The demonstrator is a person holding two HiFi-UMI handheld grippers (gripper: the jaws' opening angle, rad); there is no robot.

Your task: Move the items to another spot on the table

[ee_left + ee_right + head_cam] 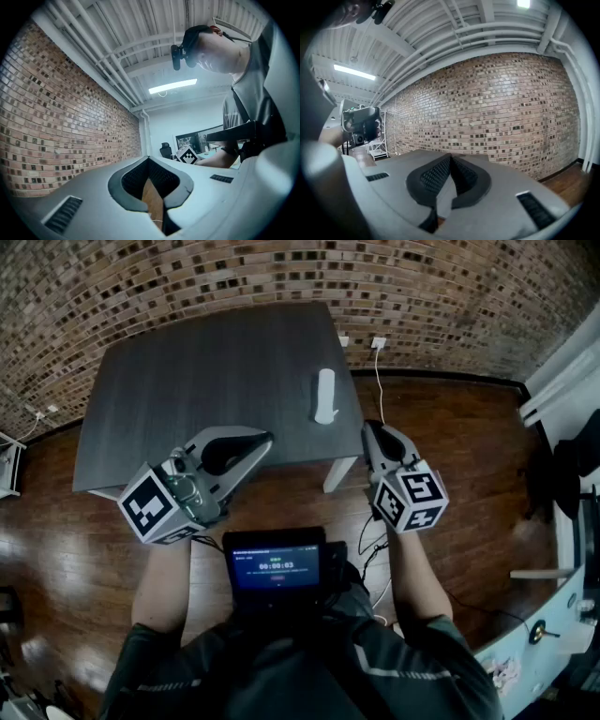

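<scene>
The item (324, 396), a slim white object, possibly a bottle (the head view is too small to settle it), is lying on the dark grey table (187, 390). It is lying close to the table's right edge, lengthwise toward the brick wall (234, 273), apart from both grippers.

You are holding the right gripper (367, 427) just off the table's near right corner, its tip pointing toward the item and stopping short of it. In the right gripper view its jaws are pressing together at the tips (451, 155) and pinching nothing.

You are holding the left gripper (268, 439) over the table's near edge, well apart from the item. Its jaws are likewise meeting tip to tip (149, 158) and gripping nothing; the wooden floor (450, 456) is showing through the gap behind the pads.

A small lit screen (275, 561) is sitting at your chest between your forearms.
</scene>
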